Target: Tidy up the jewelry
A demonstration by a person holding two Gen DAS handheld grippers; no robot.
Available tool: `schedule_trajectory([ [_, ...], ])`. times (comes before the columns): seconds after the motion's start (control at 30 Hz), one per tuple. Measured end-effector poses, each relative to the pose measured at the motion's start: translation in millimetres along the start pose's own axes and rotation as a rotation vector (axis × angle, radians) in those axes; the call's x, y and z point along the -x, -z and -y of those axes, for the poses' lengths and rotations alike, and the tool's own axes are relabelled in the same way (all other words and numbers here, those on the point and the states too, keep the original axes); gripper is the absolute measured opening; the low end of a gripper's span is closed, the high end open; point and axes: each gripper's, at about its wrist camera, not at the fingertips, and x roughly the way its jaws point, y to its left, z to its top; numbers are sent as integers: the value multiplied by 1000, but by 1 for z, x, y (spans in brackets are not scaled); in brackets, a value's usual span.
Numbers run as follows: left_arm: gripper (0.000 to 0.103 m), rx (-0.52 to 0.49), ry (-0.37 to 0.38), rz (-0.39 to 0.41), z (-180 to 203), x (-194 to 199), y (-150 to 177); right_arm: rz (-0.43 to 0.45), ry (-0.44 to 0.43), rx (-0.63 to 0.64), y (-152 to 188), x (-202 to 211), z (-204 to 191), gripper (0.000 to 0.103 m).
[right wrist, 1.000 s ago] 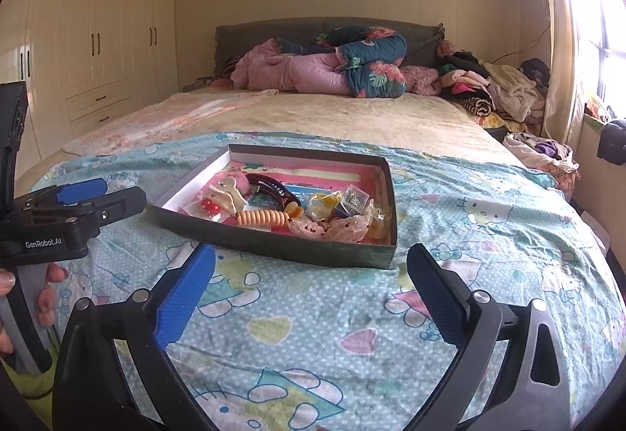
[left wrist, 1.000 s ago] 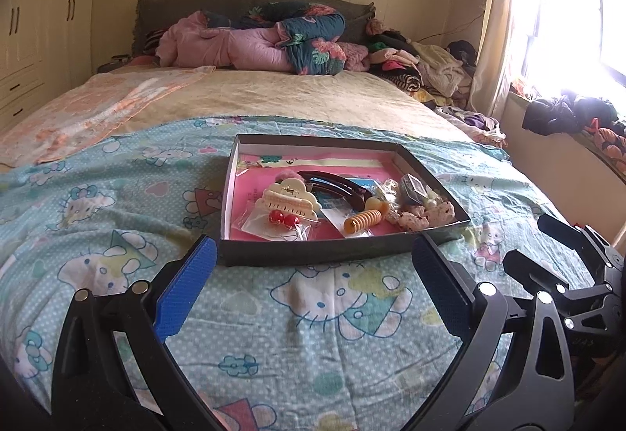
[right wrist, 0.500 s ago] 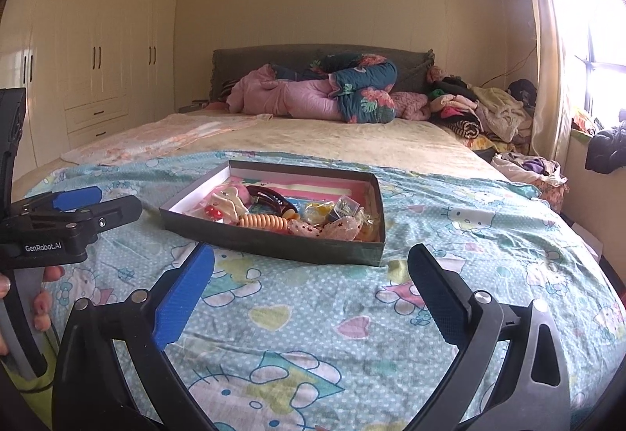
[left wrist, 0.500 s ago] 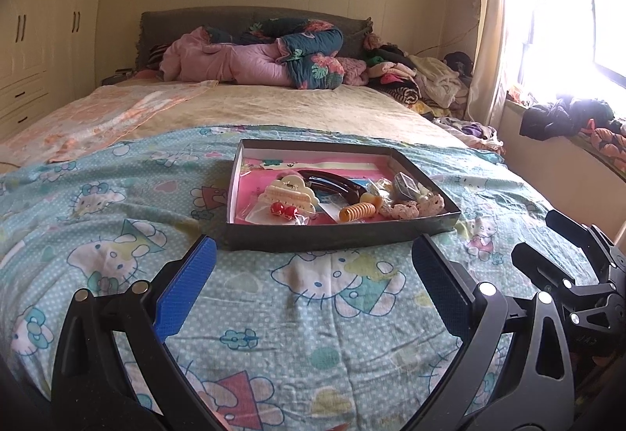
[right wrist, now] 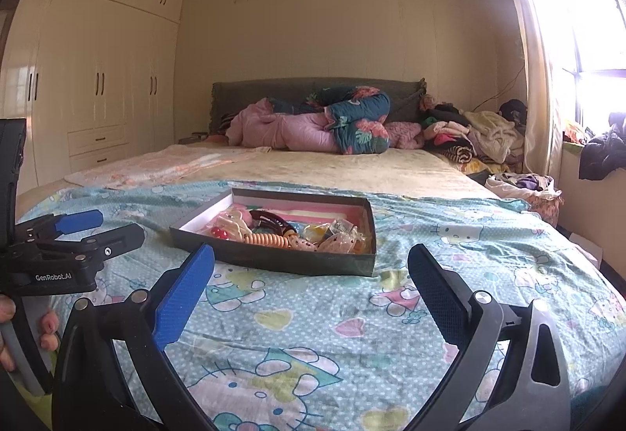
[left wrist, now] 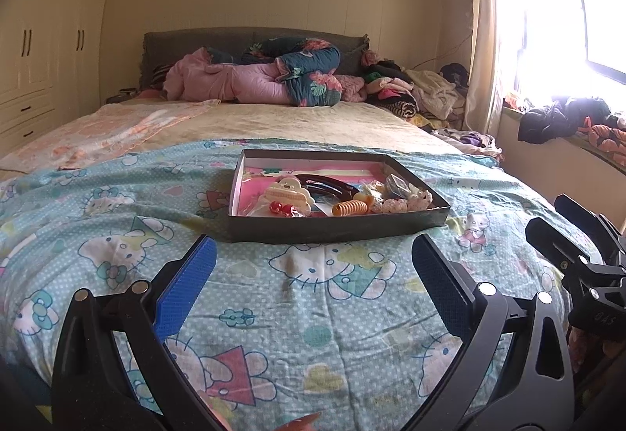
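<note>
A shallow dark box (left wrist: 336,229) with a pink lining lies on the Hello Kitty bedspread (left wrist: 117,235). It holds a cream claw clip (left wrist: 287,192), a dark curved clip (left wrist: 328,185), an orange spiral hair tie (left wrist: 349,208), red beads (left wrist: 283,209) and small packets. The box also shows in the right wrist view (right wrist: 274,261). My left gripper (left wrist: 313,266) is open and empty, short of the box's near wall. My right gripper (right wrist: 311,276) is open and empty, near the box's front corner. Each gripper shows at the edge of the other's view.
Pink and floral quilts (left wrist: 270,79) are piled at the headboard. Clothes (left wrist: 411,94) are heaped at the bed's far right. Wardrobes (right wrist: 98,87) line the left wall. A window ledge with dark clothes (left wrist: 563,118) is on the right.
Both grippers have drawn back and tilted up, so the box looks smaller and lower and more of the room shows. Both stay open and empty.
</note>
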Motion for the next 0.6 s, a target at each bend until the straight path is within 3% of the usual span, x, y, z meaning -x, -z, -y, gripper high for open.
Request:
schedule_trajectory([
  [0.6,92,-7,-41,23,-2,1,8,17,24,-36,10,2,6,97],
])
